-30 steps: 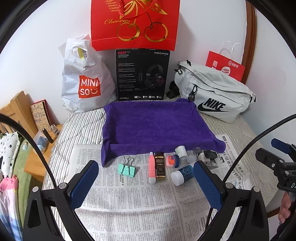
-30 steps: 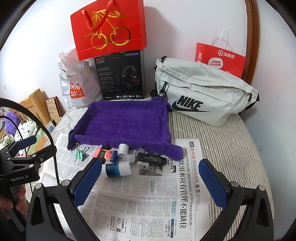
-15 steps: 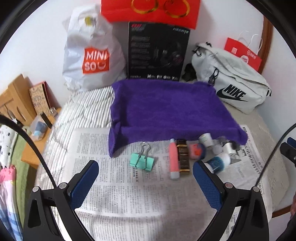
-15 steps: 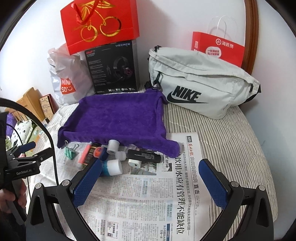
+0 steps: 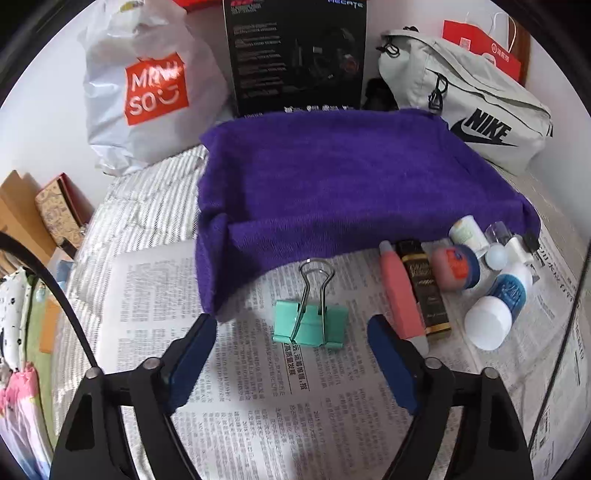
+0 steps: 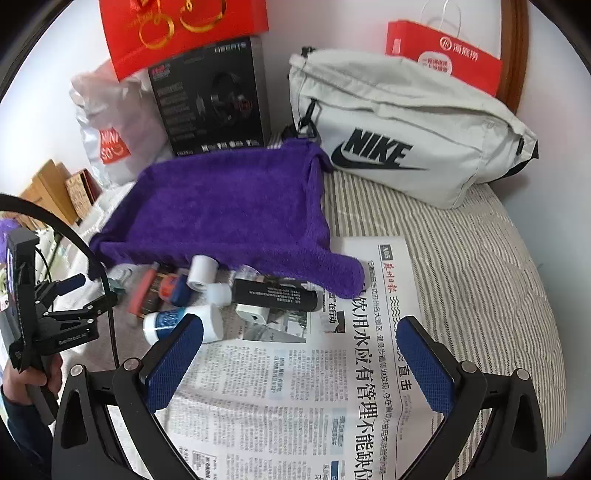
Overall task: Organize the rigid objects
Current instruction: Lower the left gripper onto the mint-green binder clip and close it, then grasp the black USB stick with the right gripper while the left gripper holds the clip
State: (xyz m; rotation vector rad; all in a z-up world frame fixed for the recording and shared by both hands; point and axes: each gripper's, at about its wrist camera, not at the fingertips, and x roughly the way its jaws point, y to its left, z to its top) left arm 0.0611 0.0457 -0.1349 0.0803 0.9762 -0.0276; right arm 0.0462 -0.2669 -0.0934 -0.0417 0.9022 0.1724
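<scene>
Bed (image 6: 480, 258): striped cover, carrying everything below.

Newspaper (image 5: 295, 387): spread flat over the near part of the bed.

Purple towel (image 5: 332, 184): draped over a tray-like shape, its front edge hanging onto the newspaper; nothing lies on it.

Grey Nike bag (image 6: 388, 129): against the wall, right of the towel.

White Miniso bag (image 5: 147, 85) and black headset box (image 5: 295, 55): standing behind the towel; red gift bag (image 6: 184, 29) atop the box.

Left hand-held gripper (image 5: 291, 332): angled down over the newspaper, jaws closing, pads not yet touching anything; the green binder clip sits between and just beyond the fingertips.

Right hand-held gripper (image 6: 299, 339): released, jaws wide, nothing between them but newspaper.

Black tube (image 6: 275, 295): lying on its side at the towel's front edge.

White-and-blue bottle (image 5: 498, 306): lying at the right end of the row.

Pink tube (image 5: 400, 295) and dark gold-lettered tube (image 5: 424, 291): side by side, touching, right of the clip.

Green binder clip (image 5: 310, 325): flat on the newspaper, wire handles pointing toward the towel.

Small round red-and-blue tin (image 5: 456, 267), white jar (image 5: 467, 230): clustered just before the towel's edge.
</scene>
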